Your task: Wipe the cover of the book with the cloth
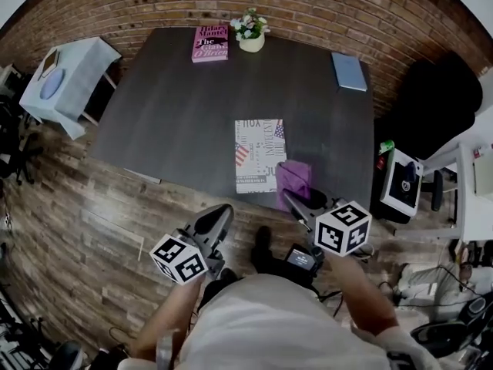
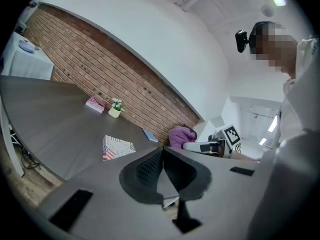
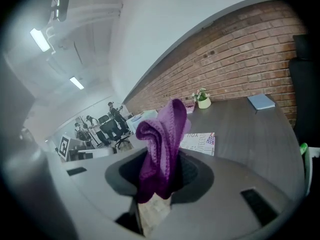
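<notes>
Left hand-held gripper (image 2: 162, 153): jaws pressed together on nothing; short of the bench (image 1: 169, 114)
Right hand-held gripper (image 3: 165, 170): pinching the purple knitted cloth (image 3: 162, 136), which stands bunched above its jaws
Progress: cloth in hand, at the book's near right corner; it looks clear of the cover, so all the wiping seems left to do
Book (image 1: 259, 154): closed, flat near the bench's near edge; white cover, dark lettering, flag prints
Far edge: pink book (image 1: 209, 42); flower pot (image 1: 251, 31)

Purple knitted cloth (image 1: 294, 178), white book (image 1: 259, 156) with flag print, pink book (image 1: 209, 43), dark grey table (image 1: 169, 114)
</notes>
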`<move>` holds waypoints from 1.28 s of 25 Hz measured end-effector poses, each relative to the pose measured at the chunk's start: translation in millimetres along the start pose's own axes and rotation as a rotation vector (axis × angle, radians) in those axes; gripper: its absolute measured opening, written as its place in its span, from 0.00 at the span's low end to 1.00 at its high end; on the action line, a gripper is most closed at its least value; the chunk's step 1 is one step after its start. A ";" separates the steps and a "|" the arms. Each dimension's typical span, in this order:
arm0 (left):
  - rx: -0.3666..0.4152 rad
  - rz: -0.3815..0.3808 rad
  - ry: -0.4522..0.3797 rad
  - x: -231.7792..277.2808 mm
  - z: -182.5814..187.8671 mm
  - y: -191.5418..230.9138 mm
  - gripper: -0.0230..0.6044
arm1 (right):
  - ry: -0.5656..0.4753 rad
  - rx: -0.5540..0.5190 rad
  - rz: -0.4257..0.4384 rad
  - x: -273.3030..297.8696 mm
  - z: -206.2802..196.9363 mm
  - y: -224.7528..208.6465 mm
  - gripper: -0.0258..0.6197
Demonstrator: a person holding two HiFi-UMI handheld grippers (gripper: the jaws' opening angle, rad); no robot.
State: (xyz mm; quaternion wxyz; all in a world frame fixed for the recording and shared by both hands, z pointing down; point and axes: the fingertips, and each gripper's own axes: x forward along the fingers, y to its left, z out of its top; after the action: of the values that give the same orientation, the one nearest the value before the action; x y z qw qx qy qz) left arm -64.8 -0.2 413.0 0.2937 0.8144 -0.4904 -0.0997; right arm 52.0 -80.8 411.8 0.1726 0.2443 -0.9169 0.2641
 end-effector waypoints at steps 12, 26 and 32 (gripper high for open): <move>-0.001 0.097 0.119 76.6 -29.4 50.7 0.21 | 0.092 -0.011 -0.010 47.2 11.1 -74.3 0.23; -0.028 0.062 0.307 121.4 -62.7 114.4 0.05 | 0.215 0.011 -0.058 142.7 11.9 -93.3 0.23; -0.068 0.099 0.417 129.3 -83.5 135.9 0.05 | 0.278 0.032 -0.067 197.2 5.7 -99.7 0.23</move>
State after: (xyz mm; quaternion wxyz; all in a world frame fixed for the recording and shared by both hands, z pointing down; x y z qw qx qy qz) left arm -63.2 -126.3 575.0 0.4204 0.7820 -0.4549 0.0690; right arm -57.2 -228.3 535.0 0.3029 0.2384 -0.8712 0.3041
